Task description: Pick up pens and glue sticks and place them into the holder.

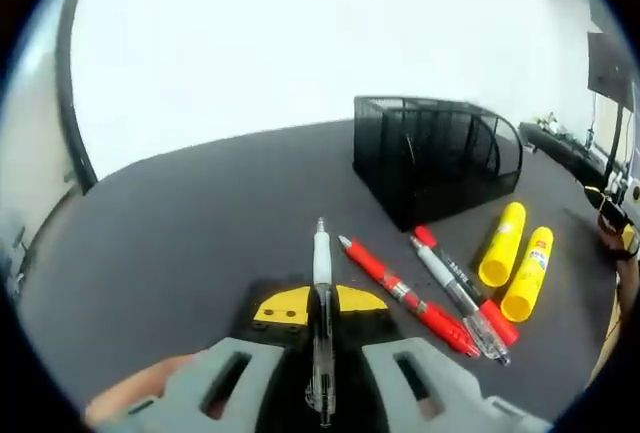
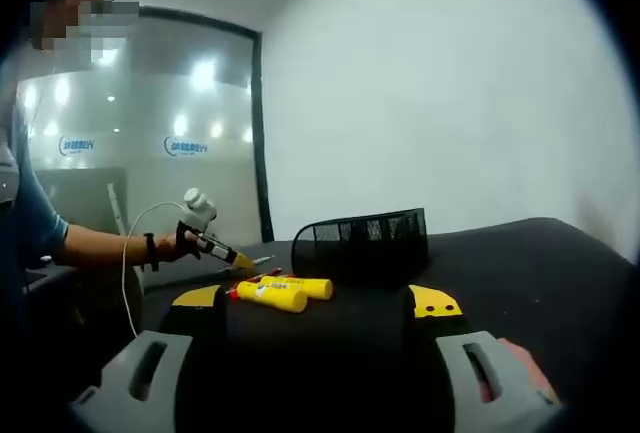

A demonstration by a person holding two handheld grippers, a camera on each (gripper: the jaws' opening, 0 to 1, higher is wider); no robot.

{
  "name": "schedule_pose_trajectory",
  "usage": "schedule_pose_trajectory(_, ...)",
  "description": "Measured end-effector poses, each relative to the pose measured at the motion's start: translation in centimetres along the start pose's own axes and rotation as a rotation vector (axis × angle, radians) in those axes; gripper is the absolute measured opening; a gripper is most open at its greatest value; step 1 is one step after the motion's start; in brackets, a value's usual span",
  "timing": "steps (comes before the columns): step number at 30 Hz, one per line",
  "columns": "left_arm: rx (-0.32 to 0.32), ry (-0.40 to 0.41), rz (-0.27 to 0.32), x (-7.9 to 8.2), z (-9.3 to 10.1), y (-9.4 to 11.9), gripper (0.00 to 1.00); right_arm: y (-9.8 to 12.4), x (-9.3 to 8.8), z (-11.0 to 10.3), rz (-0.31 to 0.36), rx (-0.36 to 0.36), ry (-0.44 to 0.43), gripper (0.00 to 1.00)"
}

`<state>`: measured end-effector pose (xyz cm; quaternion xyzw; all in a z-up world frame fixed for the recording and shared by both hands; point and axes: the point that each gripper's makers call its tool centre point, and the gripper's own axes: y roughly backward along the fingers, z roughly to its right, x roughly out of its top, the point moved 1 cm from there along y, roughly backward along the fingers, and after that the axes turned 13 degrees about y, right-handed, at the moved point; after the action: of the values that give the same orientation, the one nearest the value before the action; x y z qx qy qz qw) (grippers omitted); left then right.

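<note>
Dark grey table [image 1: 180,243] spans the left gripper view, bare from 9 to 12 o'clock, its curved far edge meeting a white wall [image 1: 300,33]. Black wire-mesh holder [image 1: 435,156] stands at about 1 o'clock from the jaws, upright, curved front, top open; open table lies all round it. Two yellow glue sticks [image 1: 515,258] lie side by side at 3 o'clock, just beside the holder's near corner, caps toward it. Red pen [image 1: 405,296] lies slanted at 2 o'clock; next to it a grey-and-clear pen [image 1: 458,298] and a red-and-black pen [image 1: 465,283] lie touching or nearly so, near the glue sticks. Left gripper [image 1: 321,378] is clenched on a white-and-clear pen [image 1: 321,313], held lengthwise between the jaws, tip pointing to 12 o'clock. In the right gripper view the holder [image 2: 362,243] sits at 12 o'clock with the glue sticks [image 2: 280,291] at 11 o'clock; the left gripper [image 2: 205,233] shows at 10 o'clock in a person's hand [image 2: 165,248]. Right gripper [image 2: 315,373]: jaws wide apart, released, nothing between them; a fingertip [image 2: 520,363] shows at 4 o'clock.
</note>
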<state>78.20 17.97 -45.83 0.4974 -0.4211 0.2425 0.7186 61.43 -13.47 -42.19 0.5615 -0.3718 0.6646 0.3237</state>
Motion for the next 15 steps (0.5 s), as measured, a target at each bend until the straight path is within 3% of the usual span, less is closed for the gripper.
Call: schedule_pose_trajectory(15,-0.085,0.026,0.188,2.7,2.9,4.5,0.08,-0.1,-0.4,-0.2,-0.028,0.001,0.0,0.68)
